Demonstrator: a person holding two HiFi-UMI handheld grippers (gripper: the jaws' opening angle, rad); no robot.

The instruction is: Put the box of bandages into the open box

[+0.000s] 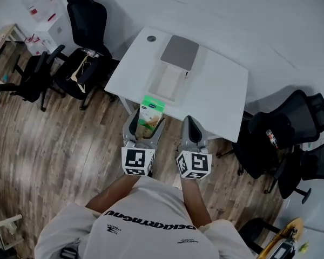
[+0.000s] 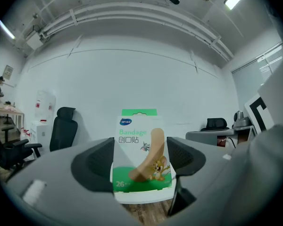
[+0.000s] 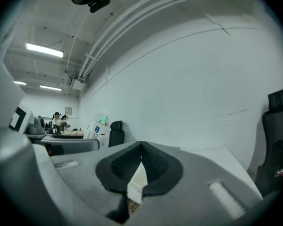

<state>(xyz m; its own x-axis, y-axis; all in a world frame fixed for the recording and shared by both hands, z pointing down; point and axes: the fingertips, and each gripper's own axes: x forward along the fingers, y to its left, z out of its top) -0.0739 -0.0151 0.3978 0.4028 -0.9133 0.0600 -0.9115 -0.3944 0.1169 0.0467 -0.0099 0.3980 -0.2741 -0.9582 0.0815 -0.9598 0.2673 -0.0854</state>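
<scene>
Office. White desk (image 1: 221,99) set against a plain white wall (image 2: 132,74), with black swivel chairs on castors on both sides of it (image 1: 87,23) (image 1: 297,117). Wood-plank floor (image 1: 54,144). Overhead there are strip lights (image 3: 45,50) and exposed ceiling pipes (image 2: 132,15), and window blinds (image 2: 271,67) on one side. Open-plan: further desks in the background, with people (image 3: 59,121) at them, plus a white cabinet (image 2: 43,105) by the wall.
</scene>
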